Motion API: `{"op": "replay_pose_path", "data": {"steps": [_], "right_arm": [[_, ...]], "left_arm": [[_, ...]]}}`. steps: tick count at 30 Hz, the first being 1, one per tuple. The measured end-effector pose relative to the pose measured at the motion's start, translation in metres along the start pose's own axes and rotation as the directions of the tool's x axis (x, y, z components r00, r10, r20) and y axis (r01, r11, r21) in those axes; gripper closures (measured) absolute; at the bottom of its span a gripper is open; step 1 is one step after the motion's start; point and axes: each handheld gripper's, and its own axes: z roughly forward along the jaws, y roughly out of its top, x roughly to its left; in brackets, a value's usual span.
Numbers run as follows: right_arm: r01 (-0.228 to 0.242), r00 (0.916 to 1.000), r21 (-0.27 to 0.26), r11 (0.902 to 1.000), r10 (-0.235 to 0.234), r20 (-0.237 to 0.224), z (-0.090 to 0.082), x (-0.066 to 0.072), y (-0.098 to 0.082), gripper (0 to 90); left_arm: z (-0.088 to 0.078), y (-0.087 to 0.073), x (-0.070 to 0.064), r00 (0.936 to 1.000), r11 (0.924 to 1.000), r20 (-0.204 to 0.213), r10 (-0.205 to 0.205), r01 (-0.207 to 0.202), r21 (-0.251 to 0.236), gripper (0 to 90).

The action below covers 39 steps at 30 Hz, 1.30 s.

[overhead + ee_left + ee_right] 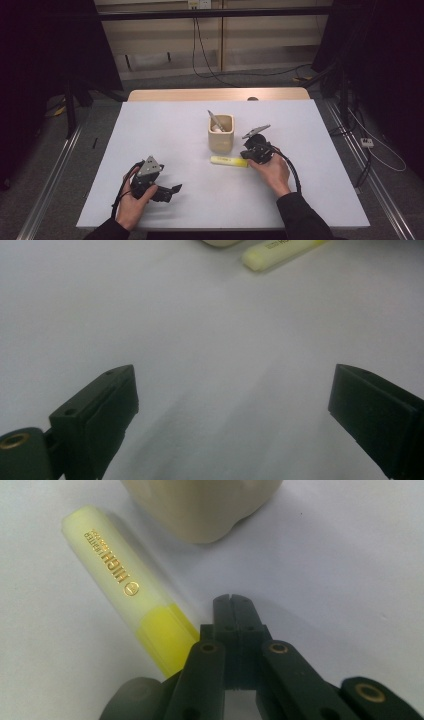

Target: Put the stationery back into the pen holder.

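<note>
My view: white table (pixel 165 125) across frame centre; wooden strip (pixel 215 94) along its far edge; black cables (pixel 210 70) on floor, upper centre, perhaps power leads.

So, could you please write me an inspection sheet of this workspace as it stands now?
Surface: white table, wooden strip at its far edge.
Job's things: yellow highlighter lying flat in front of the beige cup; a pen stands in the cup.
Clutter: nothing seen.
Grippers: left gripper open over bare table; right gripper shut beside the highlighter's end, nothing between its jaws.
Cables: one trails from each gripper; more lie on the floor beyond the table.
Surroundings: dim room, wooden wall panel, metal rails on the floor at both sides.
</note>
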Motion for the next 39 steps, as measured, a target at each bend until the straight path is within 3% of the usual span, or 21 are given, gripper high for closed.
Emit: {"op": "replay_pose_path", "data": {"steps": [10, 16, 25, 33, 39], "right_arm": [[-0.006, 1.0000, 0.015, 0.9999, 0.006, 0.003, -0.003, 0.006, -0.003, 90.0], [0.022, 0.9997, 0.014, 0.9997, -0.022, -0.014, -0.009, 0.012, -0.010, 90.0], [0.011, 0.9990, -0.003, 0.9999, -0.012, -0.043, -0.010, 0.008, -0.014, 90.0], [0.004, 0.9989, -0.050, 0.9987, -0.006, -0.046, -0.020, 0.002, -0.014, 83.1], [0.020, 0.9973, -0.091, 0.9956, -0.026, -0.068, -0.027, -0.001, -0.014, 68.5]], "left_arm": [[0.000, 0.000, 0.000, 1.0000, 1.0000, -0.001, -0.002, 0.002, -0.002, 5.8], [0.000, 0.000, 0.000, 1.0000, 1.0000, -0.008, 0.004, -0.004, 0.005, 5.8], [0.000, -0.001, 0.000, 1.0000, 1.0000, -0.002, -0.008, 0.008, 0.003, 5.8], [-0.001, -0.001, 0.000, 1.0000, 1.0000, -0.006, 0.002, -0.002, 0.001, 5.8], [-0.001, -0.001, 0.000, 1.0000, 1.0000, -0.006, 0.004, -0.004, 0.003, 5.8]]}}
